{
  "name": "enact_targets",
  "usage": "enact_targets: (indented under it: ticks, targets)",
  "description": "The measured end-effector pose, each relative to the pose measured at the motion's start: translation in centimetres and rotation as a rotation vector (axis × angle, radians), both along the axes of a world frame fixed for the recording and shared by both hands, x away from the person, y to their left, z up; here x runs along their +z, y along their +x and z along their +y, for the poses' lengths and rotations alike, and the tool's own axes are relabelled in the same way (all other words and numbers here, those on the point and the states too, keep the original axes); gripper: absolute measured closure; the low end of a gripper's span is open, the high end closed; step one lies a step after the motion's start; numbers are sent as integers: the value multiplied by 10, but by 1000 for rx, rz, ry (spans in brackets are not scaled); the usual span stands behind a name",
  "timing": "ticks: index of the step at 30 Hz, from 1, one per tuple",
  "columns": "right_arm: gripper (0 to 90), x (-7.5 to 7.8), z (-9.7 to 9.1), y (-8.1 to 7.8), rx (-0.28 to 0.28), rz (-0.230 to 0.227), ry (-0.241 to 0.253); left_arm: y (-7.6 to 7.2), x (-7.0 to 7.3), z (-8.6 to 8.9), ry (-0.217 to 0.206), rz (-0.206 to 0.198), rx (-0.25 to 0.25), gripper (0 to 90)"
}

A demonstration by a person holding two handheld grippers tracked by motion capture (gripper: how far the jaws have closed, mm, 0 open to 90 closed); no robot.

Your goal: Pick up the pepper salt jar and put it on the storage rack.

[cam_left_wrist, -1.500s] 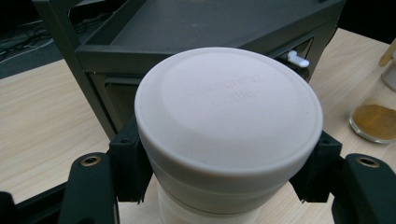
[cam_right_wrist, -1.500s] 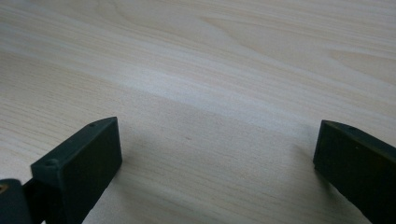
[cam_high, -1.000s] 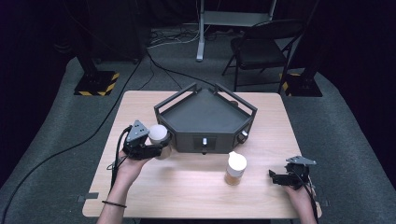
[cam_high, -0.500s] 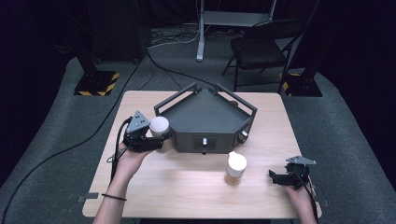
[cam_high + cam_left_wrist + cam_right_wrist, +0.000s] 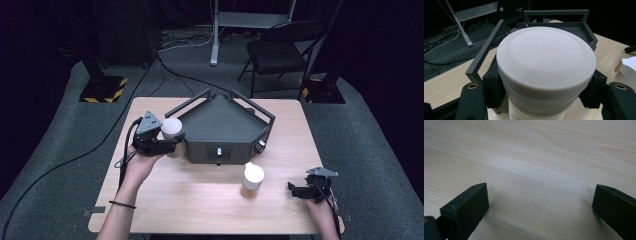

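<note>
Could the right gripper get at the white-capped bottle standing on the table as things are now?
Probably yes. The right gripper rests on the table with its fingers apart, pointing toward the bottle. Only bare wood lies between them, and the dark tray sits farther back.

In the left claw's view we are losing the lower body of the white-lidded round plastic jar (image 5: 546, 67) below the bottom edge, and the raised lettering on its lid is staying too faint to read. A second white-lidded jar (image 5: 627, 70) is being cut off at the right edge. In the high view, our forearms are running out of the bottom edge.
</note>
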State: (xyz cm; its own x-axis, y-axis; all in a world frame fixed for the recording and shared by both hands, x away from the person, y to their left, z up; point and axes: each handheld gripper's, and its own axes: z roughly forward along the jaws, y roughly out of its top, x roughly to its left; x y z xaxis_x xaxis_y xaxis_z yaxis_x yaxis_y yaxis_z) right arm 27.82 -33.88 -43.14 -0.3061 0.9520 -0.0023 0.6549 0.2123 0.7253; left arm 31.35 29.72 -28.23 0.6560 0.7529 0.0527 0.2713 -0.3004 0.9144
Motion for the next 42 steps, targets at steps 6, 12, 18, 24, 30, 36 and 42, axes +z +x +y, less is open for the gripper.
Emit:
enact_targets:
  ticks: [6,12,18,24,30,36,42]
  targets:
    - [0,0,0,0,0,0,0,4,8,-3,-2,-11,-4,339]
    - [0,0,0,0,1,0,0,10,17,-10,1,-17,-5,339]
    - [0,0,0,0,2,0,0,19,23,-16,-16,-21,-7,339]
    - [0,0,0,0,3,0,0,29,28,-27,4,-23,-18,338]
    - [0,0,-1,0,6,-1,-1,40,32,-38,13,-20,-17,338]
    - [0,0,-1,1,8,-1,0,51,27,-45,2,-15,-8,338]
    - [0,0,-1,1,9,-1,0,60,23,-53,2,1,10,338]
